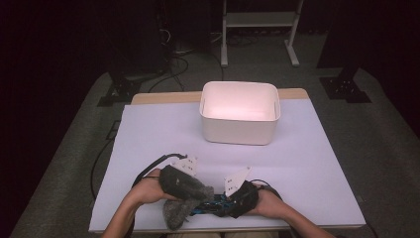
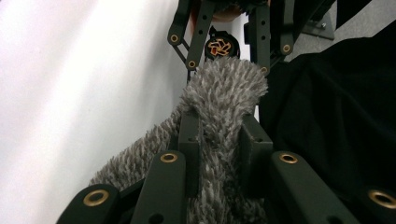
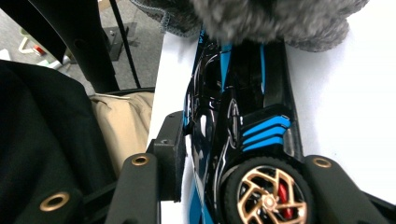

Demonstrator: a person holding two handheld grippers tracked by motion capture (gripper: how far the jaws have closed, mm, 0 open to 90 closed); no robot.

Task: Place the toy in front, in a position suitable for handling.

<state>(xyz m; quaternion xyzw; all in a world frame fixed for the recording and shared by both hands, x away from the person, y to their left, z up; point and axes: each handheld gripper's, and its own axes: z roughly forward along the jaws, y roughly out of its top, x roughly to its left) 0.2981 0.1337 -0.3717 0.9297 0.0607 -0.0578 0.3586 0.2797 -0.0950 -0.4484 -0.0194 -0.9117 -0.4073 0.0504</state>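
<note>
- Nearest the lens in my right gripper view is the toy car (image 3: 238, 140), black with blue stripes and a gold-spoked wheel, lying on its side between my right tool's jaws, which press against it on both sides.
- My right tool (image 1: 241, 198) is clenched on that car at the near edge of the tabletop (image 1: 317, 163), which is covered in white.
- In the left gripper view, my left tool (image 2: 219, 140) has its jaws squeezed onto a fold of the grey fuzzy cloth (image 2: 224, 93); the pile bulges up between and above the two jaws.
- From the high view, my left tool (image 1: 190, 191) sits just left of the right one, and the cloth (image 1: 181, 196) is draped over the left end of the car (image 1: 213, 204), touching it.
- Part of the cloth hangs down to the tabletop near its front edge, below my left hand (image 1: 148, 191).
- In the right gripper view the cloth (image 3: 275, 18) covers the far end of the car.
- Beyond the cloth in the left gripper view I see the car's wheel (image 2: 220, 46) and the linkages of my other tool.
- A white bin (image 1: 240, 113) stands open toward the far side of the tabletop, well apart from both tools.
</note>
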